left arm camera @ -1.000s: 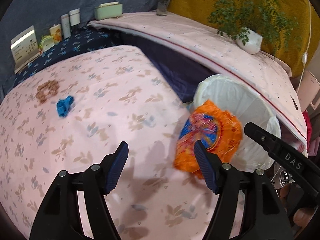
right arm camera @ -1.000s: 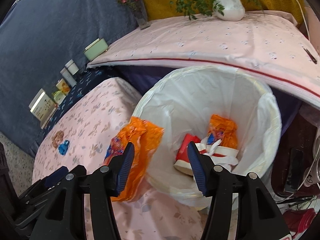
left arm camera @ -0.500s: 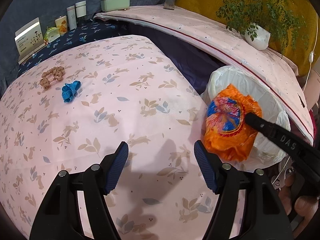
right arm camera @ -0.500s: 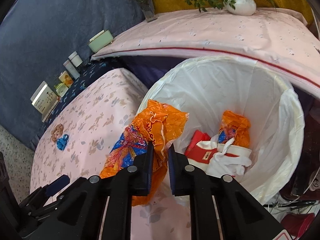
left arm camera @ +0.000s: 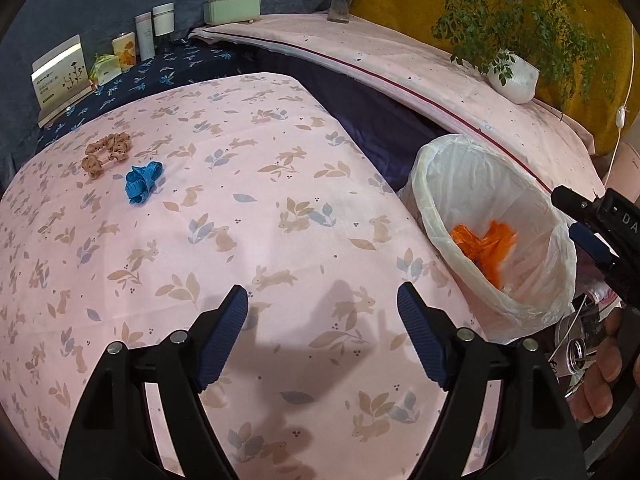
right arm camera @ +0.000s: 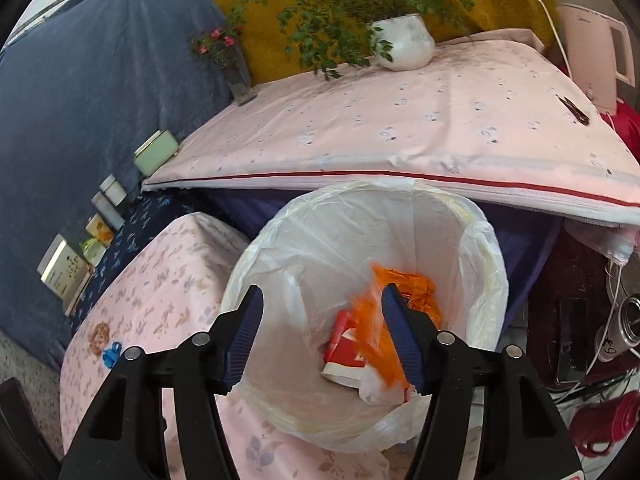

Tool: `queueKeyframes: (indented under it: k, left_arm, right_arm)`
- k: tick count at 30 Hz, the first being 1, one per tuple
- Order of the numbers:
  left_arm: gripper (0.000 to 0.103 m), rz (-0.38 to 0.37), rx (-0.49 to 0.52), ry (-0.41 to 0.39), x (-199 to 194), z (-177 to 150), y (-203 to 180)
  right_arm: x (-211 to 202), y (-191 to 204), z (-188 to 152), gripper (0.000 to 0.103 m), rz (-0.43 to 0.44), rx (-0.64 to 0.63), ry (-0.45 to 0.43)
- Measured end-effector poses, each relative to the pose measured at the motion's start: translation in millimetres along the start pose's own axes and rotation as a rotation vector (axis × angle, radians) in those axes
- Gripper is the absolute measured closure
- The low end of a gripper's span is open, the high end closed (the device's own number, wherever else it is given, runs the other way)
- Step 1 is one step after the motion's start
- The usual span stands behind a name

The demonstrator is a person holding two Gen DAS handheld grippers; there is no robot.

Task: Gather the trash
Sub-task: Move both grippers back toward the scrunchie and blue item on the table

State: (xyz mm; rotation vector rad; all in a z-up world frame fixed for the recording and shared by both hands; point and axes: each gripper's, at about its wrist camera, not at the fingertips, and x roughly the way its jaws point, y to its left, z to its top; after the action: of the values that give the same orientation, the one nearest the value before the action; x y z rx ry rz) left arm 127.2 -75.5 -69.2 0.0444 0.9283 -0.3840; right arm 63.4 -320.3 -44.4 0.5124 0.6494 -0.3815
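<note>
An orange snack wrapper (right arm camera: pixel 368 320), blurred, drops inside the white-lined bin (right arm camera: pixel 488 240), over a red and white box (right arm camera: pixel 344 344) and another orange wrapper (right arm camera: pixel 416 284). My right gripper (right arm camera: pixel 320 308) hangs over the bin's near rim with its jaws opening, and no pad touches the wrapper. The left wrist view shows the wrapper (left arm camera: pixel 484 244) in the bin (left arm camera: pixel 432 184) and the right gripper (left arm camera: pixel 580 216) above its far side. My left gripper (left arm camera: pixel 322 332) hovers over the pink rabbit-print cloth (left arm camera: pixel 260 200), jaws opening on nothing. On the cloth's far left lie a blue crumpled scrap (left arm camera: pixel 142 184) and a brown scrunchie (left arm camera: pixel 106 154).
Boxes and jars (left arm camera: pixel 132 44) line the dark blue strip at the back left. A second pink-covered table (left arm camera: pixel 400 60) behind the bin carries a green box (left arm camera: pixel 232 6), a vase and a white plant pot (left arm camera: pixel 514 78). A hand (left arm camera: pixel 600 380) and floor clutter sit right of the bin.
The right gripper shut on the orange wrapper, carried it over the bin and let go; the wrapper now falls inside. The left gripper's jaws stand a little wider.
</note>
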Motion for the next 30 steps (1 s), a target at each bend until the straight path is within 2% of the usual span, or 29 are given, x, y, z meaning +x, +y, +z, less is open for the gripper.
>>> queueKeyframes:
  k: [14, 30]
  left_arm:
    - [0.021, 0.034, -0.079, -0.035, -15.4, 1.6, 39.9]
    - [0.020, 0.114, -0.206, -0.064, -30.6, -2.4, 128.5]
  right_arm:
    - [-3.4, 77.9, -29.3, 0.040, 0.076, -0.216, 0.061]
    - [6.7, 159.1, -60.6, 0.040, 0.128, -0.348, 0.110]
